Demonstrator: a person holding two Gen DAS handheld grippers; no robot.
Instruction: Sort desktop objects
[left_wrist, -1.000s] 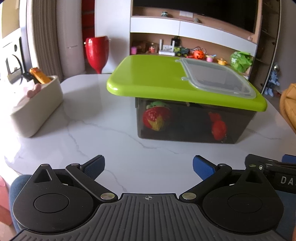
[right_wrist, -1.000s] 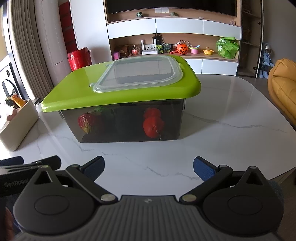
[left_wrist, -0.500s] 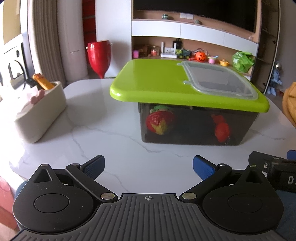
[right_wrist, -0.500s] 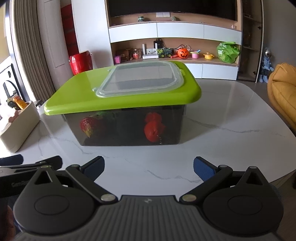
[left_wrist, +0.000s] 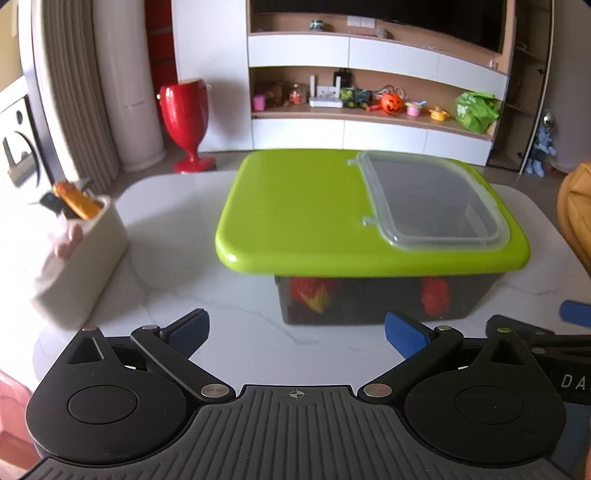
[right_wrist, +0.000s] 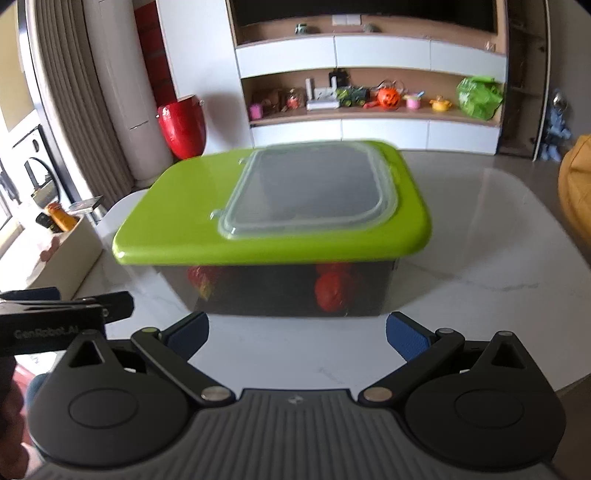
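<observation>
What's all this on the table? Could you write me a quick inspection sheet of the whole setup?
Surface: white marble table, mostly bare.
Job's things: dark bin with green lid shut, clear flap closed, red toys inside.
Clutter: white caddy at the left holding an orange item.
Tongs: left tongs and right tongs both open, empty, short of the bin.
Cables: nothing seen.
Surroundings: red vase, toy shelf, yellow seat.

1. I am in a home living room: a wall unit (right_wrist: 369, 66) with a dark TV above.
2. Toys line its shelf (right_wrist: 369, 110), including a pumpkin (right_wrist: 388, 98).
3. A yellow sofa (right_wrist: 576, 192) stands beside my marble bench (right_wrist: 480, 258).
</observation>
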